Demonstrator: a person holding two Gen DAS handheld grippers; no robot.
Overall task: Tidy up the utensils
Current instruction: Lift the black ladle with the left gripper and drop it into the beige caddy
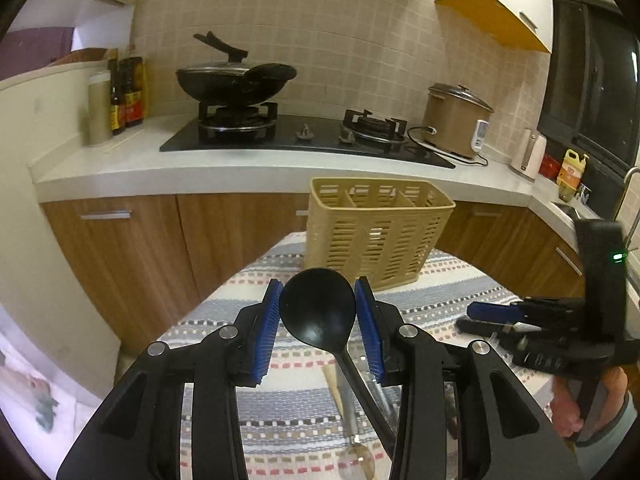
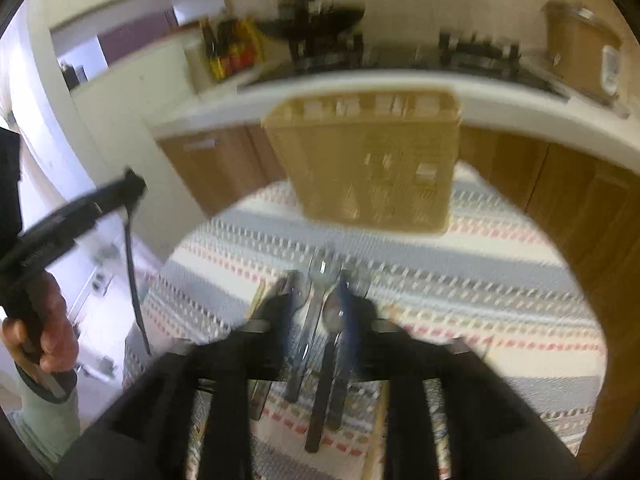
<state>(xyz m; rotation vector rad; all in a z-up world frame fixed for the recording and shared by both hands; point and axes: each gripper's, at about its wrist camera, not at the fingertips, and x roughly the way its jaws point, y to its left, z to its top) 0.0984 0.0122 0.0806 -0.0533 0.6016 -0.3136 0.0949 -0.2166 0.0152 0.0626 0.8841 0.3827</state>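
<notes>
Left gripper (image 1: 317, 312) clamped on black ladle (image 1: 318, 310) bowl; right gripper (image 2: 316, 304) blurred, state unclear

Black ladle (image 1: 318, 312) before slotted caddy (image 1: 376, 232)

The left gripper (image 1: 317, 312) was held level and raised, its blue-padded fingers (image 1: 267, 332) closed against both sides of a black ladle (image 1: 318, 312), with the handle hanging down between the black finger arms. In the right wrist view the left hand (image 2: 38, 332) was wrapped around that gripper's handle at the left edge. The right gripper (image 2: 316, 304) pointed forward and slightly down; motion blur obscured it, but its fingers (image 2: 345, 312) stood close together around several metal utensils (image 2: 316, 320). The right hand (image 1: 580, 404) grasped its handle from below.
</notes>
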